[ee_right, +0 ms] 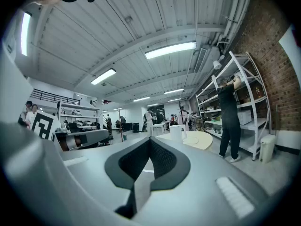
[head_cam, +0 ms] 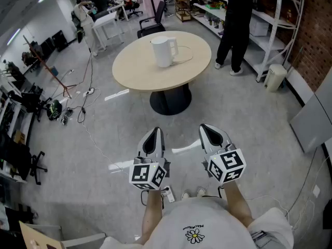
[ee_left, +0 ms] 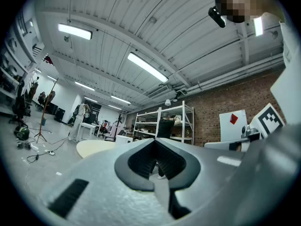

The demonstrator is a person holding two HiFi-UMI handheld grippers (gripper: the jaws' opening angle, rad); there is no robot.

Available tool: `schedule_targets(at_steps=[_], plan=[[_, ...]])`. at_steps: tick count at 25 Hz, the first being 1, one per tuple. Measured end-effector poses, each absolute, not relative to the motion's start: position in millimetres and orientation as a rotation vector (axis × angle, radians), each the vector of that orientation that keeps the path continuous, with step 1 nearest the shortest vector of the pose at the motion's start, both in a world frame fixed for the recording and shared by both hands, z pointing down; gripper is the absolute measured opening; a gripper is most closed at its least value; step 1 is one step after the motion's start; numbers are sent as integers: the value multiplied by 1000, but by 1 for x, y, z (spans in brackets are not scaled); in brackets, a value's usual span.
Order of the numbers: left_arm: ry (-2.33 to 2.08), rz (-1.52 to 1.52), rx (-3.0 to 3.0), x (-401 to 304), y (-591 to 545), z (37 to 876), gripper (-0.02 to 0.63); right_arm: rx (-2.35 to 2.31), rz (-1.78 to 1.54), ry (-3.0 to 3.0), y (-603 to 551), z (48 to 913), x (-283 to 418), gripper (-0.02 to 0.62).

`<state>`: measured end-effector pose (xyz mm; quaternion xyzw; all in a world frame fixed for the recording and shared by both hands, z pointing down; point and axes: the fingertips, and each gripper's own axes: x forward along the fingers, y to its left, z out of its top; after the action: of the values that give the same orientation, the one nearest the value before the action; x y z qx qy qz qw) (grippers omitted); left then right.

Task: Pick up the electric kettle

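Note:
A white electric kettle (head_cam: 164, 51) stands upright on a round beige table (head_cam: 140, 69), its handle to the right and a cord trailing right. It shows small and far in the right gripper view (ee_right: 177, 133), and as a white shape (ee_left: 123, 139) in the left gripper view. Both grippers are held side by side well short of the table, over the grey floor. My left gripper (head_cam: 154, 136) is shut with nothing in it. My right gripper (head_cam: 209, 131) is also shut and empty.
A person (head_cam: 239, 19) stands at white shelving (head_cam: 270, 22) beyond the table on the right. A black office chair (head_cam: 151, 24) sits behind the table. Cables, a tripod (head_cam: 54, 77) and desks crowd the left. A white bin (head_cam: 275, 78) stands by the brick wall.

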<state>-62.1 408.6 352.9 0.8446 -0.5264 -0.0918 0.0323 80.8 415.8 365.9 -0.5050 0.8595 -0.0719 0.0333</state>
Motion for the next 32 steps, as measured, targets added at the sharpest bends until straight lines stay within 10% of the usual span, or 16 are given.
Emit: schedule_targets(at_steps=[32], plan=[[-1676, -300, 2592, -32, 385, 354, 2, -1490, -277, 2646, 379, 382, 136, 3]])
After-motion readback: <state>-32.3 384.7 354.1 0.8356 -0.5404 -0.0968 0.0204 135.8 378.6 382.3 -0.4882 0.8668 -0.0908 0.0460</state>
